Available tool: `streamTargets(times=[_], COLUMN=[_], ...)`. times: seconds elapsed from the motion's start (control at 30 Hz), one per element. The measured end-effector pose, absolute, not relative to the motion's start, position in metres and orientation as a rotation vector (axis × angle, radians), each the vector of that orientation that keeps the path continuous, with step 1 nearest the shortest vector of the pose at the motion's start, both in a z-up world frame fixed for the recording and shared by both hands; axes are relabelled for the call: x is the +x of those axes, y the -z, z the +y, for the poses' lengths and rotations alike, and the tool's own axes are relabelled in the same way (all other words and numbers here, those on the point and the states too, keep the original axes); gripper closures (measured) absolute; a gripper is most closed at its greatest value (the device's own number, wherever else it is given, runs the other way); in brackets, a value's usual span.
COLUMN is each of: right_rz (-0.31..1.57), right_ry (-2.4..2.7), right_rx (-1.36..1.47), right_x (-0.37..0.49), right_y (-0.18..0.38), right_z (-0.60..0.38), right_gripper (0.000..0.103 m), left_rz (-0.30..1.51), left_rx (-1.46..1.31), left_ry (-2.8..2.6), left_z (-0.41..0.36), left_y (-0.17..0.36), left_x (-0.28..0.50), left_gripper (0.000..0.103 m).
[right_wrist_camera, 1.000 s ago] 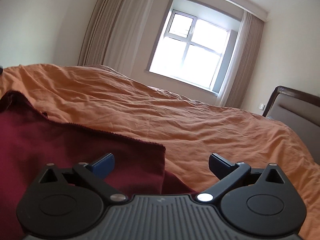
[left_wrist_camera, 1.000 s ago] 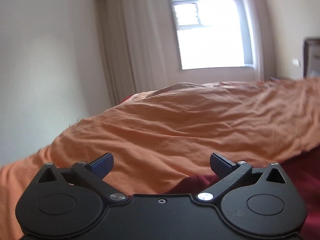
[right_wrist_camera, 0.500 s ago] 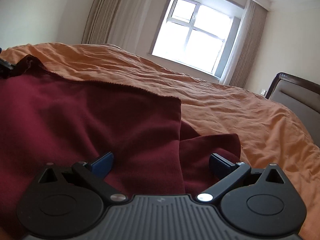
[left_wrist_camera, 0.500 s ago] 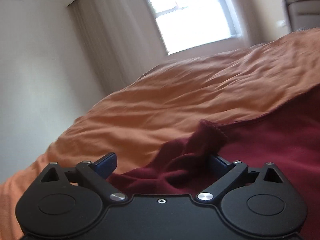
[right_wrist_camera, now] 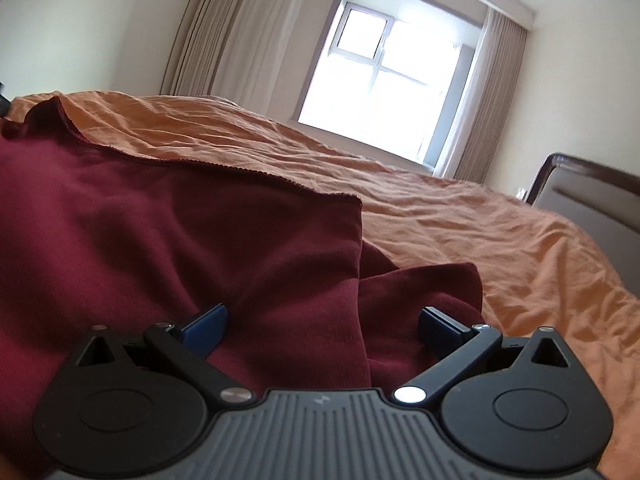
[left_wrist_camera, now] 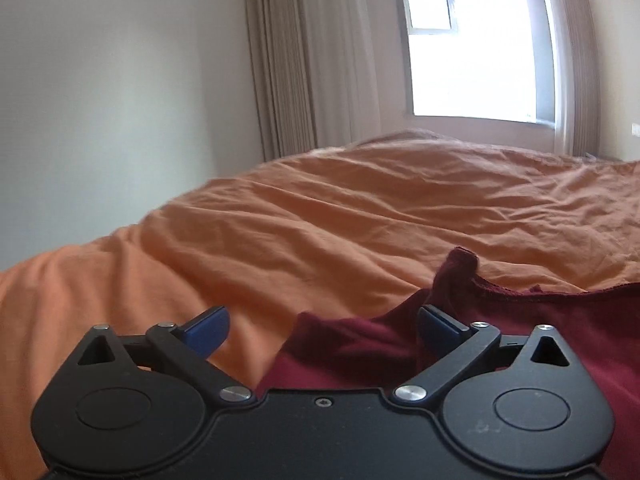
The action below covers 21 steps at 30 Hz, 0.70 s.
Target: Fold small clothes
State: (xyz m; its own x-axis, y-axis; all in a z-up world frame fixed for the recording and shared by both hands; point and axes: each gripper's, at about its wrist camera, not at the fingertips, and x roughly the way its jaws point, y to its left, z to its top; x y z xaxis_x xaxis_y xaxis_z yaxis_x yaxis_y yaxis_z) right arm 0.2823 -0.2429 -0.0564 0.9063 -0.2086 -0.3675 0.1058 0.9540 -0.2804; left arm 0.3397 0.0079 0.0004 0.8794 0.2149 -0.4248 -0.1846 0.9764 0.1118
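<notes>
A bed [right_wrist_camera: 500, 240] covered by a rumpled orange sheet [left_wrist_camera: 320, 232] fills the room below a bright window. A dark red garment [right_wrist_camera: 180, 240] lies spread directly on the sheet, its stitched edge running across the orange cloth, one corner standing up in a peak and a loose fold bunched at its right side. A dark headboard [right_wrist_camera: 588, 196], apparently padded, rises at the bed's far right.
</notes>
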Motion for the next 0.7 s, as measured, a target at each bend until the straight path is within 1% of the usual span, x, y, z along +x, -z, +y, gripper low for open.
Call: streamTargets(times=[0.13,0.2,0.33,0.43,0.57,0.7], right_rz=[0.370,0.351,0.310,0.297,0.327,0.327], right_ry=[0.191,0.208,0.261,0.302,0.316,0.269], right_rx=[-0.294,-0.315,-0.372,-0.378,-0.221,-0.071], right_x=[0.277,0.275,0.268,0.260,0.243,0.217], right_y=[0.058,0.059,0.062,0.064,0.066,0.069], right_z=[-0.237,-0.235,-0.225,-0.223,-0.243,-0.268], right_gripper=[0.000,0.000,0.000,0.000,0.000,0.000], left_rz=[0.405,0.411,0.482,0.580,0.614,0.629], left_rx=[0.010,-0.017,-0.002,0.041,0.028,-0.026], left_ry=[-0.187,-0.167,-0.189,-0.266,-0.284,-0.274], left_z=[0.007,0.005,-0.002,-0.006,-0.001,0.013], left_y=[-0.010,-0.010,0.001,0.015,0.024,0.020], left_x=[0.294,0.275,0.252,0.239,0.216,0.201], left_gripper=[0.001,0.001,0.001,0.001,0.001,0.001])
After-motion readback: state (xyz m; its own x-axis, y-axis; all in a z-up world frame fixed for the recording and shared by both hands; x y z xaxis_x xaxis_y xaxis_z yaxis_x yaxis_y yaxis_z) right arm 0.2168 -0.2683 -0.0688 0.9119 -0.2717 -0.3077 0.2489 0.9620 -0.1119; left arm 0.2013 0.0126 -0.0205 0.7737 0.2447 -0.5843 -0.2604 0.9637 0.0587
